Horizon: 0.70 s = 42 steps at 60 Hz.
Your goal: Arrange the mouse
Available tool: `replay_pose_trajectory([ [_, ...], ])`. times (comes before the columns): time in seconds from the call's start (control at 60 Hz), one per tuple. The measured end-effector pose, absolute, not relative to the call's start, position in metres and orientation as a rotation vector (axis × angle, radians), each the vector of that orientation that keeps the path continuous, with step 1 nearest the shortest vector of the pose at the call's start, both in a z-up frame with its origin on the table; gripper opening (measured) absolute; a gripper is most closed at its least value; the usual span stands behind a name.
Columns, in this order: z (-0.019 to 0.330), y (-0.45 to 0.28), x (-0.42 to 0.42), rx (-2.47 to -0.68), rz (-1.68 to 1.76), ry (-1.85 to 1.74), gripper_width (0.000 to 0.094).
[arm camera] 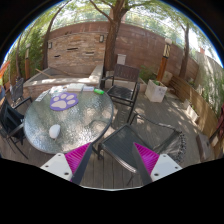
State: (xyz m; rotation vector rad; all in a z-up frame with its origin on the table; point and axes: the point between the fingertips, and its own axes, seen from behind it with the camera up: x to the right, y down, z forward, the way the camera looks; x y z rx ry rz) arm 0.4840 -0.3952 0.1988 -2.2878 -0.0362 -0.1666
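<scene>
Outdoors, a round glass table [60, 125] is seen ahead and left of the gripper [112, 160], whose fingers are held spread with nothing between them. A white mouse [54, 131] is placed on the near part of the tabletop, a purple-printed mouse pad [64, 100] beyond it. Dark chairs [122, 88] are set around; a brick wall [90, 45] stands behind.

Gripper [112, 160] hanging open

Both pink-padded fingers [75, 158] spread wide apart — nothing pinched between them, pointing forward and slightly down.
</scene>
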Motion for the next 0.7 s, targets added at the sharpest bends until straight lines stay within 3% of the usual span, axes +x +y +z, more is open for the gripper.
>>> replay_pose_trajectory([
  [0.217,0.176,-0.42,0.487,-2.346,-0.154,-0.047,0.0835],
  [0.4,0.118,-0.455,0.47,-2.432,-0.126,-0.132,0.0828],
  [0.5,0.082,-0.459,0.419,-2.457,-0.061,-0.182,0.0831],
  [0.7,0.057,-0.413,0.297,-2.394,0.081,-0.217,0.083],
])
